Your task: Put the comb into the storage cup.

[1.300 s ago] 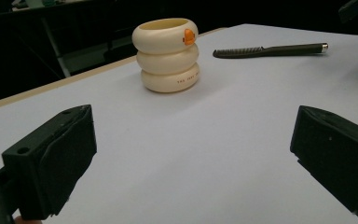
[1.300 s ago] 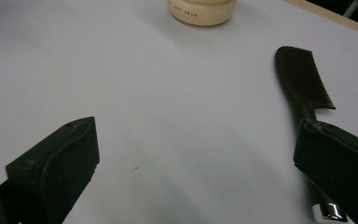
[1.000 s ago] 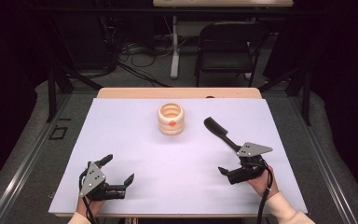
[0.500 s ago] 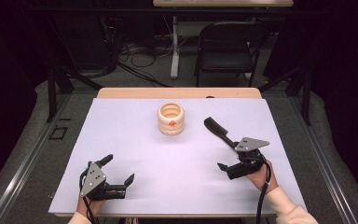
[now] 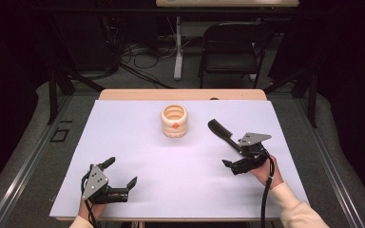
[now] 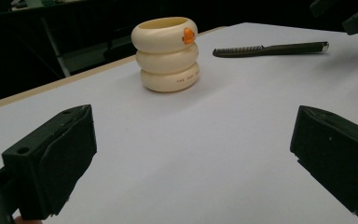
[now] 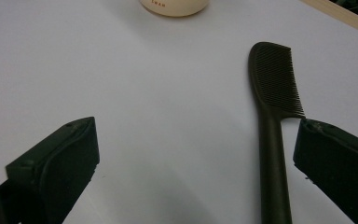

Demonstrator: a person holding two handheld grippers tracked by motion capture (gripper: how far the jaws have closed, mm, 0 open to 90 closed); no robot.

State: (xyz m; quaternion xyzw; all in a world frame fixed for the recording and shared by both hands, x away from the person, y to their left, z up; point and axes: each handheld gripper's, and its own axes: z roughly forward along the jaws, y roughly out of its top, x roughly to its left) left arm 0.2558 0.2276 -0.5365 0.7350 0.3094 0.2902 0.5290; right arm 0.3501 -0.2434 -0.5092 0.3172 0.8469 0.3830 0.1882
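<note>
A black comb (image 5: 220, 131) lies on the white table sheet (image 5: 138, 142), right of centre, with its teeth end away from me. My right gripper (image 5: 232, 155) is open over the comb's handle. In the right gripper view the handle (image 7: 272, 154) runs up between the jaws, close to the right-hand one, with nothing clamped at the right gripper (image 7: 196, 154). A cream ribbed cup (image 5: 174, 120) with an orange mark stands upright at the middle back. My left gripper (image 5: 120, 172) rests open near the front left; the cup (image 6: 167, 53) and comb (image 6: 270, 48) lie well beyond the left gripper (image 6: 191, 154).
A wooden table edge (image 5: 180, 94) shows beyond the sheet. Behind the table a black folding chair (image 5: 230, 45) stands on the floor among cables (image 5: 133, 57). Bare sheet spreads between the two grippers.
My right gripper has moved forward along the comb's handle, toward the teeth end. The left gripper, cup and comb have stayed put.
</note>
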